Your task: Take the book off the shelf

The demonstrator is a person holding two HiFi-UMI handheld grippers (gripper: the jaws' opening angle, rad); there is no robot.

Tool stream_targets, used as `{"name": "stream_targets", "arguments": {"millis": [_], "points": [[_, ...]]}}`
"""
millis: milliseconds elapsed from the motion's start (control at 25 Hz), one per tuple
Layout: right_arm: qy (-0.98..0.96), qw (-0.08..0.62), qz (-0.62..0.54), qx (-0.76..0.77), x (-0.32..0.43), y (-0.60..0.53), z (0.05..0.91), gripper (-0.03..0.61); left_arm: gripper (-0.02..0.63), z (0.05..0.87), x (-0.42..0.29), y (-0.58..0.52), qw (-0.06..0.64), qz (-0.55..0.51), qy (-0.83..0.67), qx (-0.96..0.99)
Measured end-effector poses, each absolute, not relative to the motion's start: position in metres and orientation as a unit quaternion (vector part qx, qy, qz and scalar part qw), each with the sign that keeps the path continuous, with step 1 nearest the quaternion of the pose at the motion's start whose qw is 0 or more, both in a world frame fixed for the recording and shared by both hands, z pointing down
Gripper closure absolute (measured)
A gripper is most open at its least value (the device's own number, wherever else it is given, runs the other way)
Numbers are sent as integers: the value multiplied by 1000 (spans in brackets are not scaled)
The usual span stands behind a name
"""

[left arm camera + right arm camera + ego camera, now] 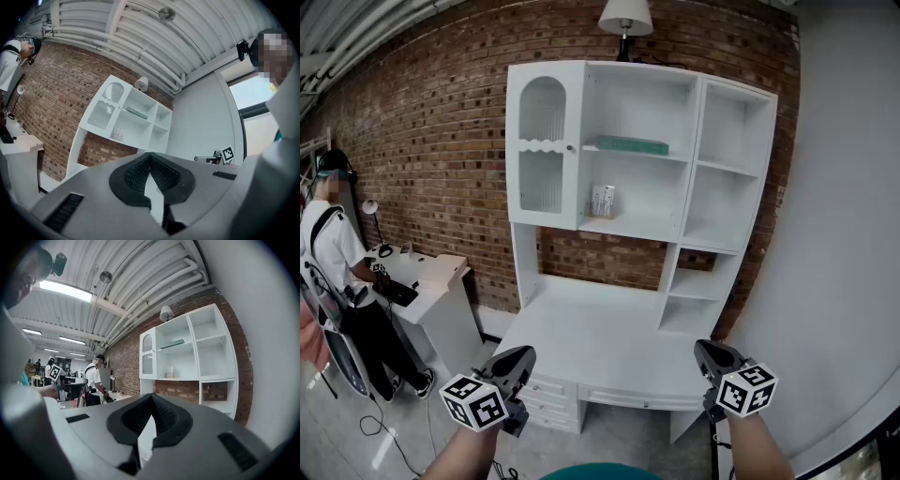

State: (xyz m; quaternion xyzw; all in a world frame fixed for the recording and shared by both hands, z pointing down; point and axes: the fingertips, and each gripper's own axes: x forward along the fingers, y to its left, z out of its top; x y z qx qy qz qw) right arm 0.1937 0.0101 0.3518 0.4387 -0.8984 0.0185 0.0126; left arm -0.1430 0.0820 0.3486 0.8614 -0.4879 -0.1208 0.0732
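A green book (633, 145) lies flat on the upper middle shelf of a white shelf unit (694, 159) against a brick wall. It also shows small and far off as the book (136, 112) in the left gripper view and the book (172, 343) in the right gripper view. My left gripper (517, 361) is low at the left, in front of the desk edge, shut and holding nothing. My right gripper (712, 354) is level with it at the right, also shut and holding nothing. Both are well below the book and short of it.
The shelf unit stands on a white desk top (600, 342) with drawers. A glazed cabinet door (542, 150) is left of the book, a small pack (603, 200) on the shelf below, a lamp (625, 19) on top. A person (337, 272) stands at a side desk on the left. A grey wall (853, 234) is on the right.
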Motion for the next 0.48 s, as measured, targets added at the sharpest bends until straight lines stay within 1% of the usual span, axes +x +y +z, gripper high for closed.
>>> {"name": "stream_targets", "arguments": {"millis": [480], "points": [[-906, 14, 8, 424, 238, 12, 346, 560, 608, 347, -77, 86, 79, -120, -482, 864]]}}
